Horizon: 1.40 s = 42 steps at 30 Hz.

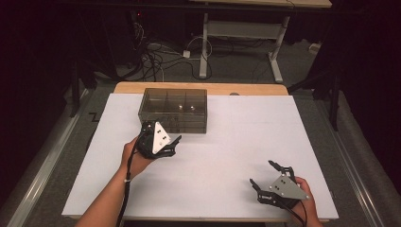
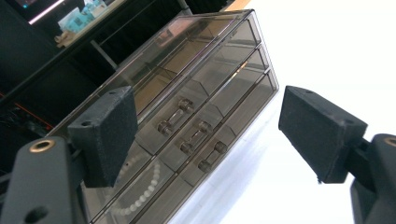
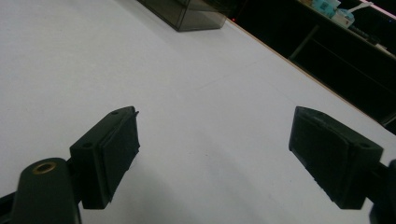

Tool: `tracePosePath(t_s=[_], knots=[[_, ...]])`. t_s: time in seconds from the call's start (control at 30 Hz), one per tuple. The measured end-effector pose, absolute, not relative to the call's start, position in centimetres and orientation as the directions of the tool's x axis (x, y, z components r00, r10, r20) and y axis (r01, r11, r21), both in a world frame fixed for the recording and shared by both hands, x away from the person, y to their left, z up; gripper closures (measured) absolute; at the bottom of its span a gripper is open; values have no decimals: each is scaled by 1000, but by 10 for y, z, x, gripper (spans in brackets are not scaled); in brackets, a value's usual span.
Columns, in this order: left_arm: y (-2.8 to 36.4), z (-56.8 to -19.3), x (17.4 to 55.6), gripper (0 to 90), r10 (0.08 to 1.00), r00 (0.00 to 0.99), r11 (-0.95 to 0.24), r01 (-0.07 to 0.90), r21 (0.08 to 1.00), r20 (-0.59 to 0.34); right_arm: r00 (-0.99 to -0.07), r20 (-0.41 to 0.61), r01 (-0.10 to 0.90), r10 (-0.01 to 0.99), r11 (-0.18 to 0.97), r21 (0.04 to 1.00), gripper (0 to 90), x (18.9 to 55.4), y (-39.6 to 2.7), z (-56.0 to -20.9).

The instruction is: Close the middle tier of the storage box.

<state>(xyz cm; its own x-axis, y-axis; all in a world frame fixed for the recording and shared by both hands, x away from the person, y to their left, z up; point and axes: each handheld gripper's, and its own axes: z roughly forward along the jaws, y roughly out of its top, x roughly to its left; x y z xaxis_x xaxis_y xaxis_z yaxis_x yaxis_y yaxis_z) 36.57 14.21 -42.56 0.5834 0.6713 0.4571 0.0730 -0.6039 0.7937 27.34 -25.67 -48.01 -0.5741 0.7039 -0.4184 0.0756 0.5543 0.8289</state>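
Drawer box (image 1: 173, 110) long axis crosswise, handles (image 2: 195, 136) face left gripper (image 1: 163, 140); both grippers' fingers apart.

The left gripper (image 1: 158, 126) is held just before the smoky drawer box (image 1: 174, 109) (the right gripper (image 1: 270, 176) well apart).

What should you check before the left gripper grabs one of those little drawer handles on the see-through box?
1. Left gripper open wide enough: ok, its fingers stand well apart with nothing between them.
2. Drawer handles in line with it: ok, three small handles sit between the fingers in the left gripper view.
3. Drawers shut: ok, all fronts look flush on the drawer box.
4. Touching a handle yet: not ok, the gripper is short of the box.
5. Right gripper out of the way: ok, open and low over the white table, far from the box.
6. Which drawer holds the bead string: cannot tell.
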Motion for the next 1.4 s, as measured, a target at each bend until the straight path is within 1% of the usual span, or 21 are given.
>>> tracePosePath(t_s=[1.17,1.23,1.4], knots=[[145,-426,337,194,639,606,-612,27,790,474,-572,-419,69,705,550,832,167,272,-255,-478],[146,-426,336,176,638,609,-611,29,791,471,-571,-419,67,706,549,833,167,272,-255,-478],[150,-428,332,176,635,609,-619,33,785,475,-571,-422,68,705,553,831,167,271,-254,-478]])
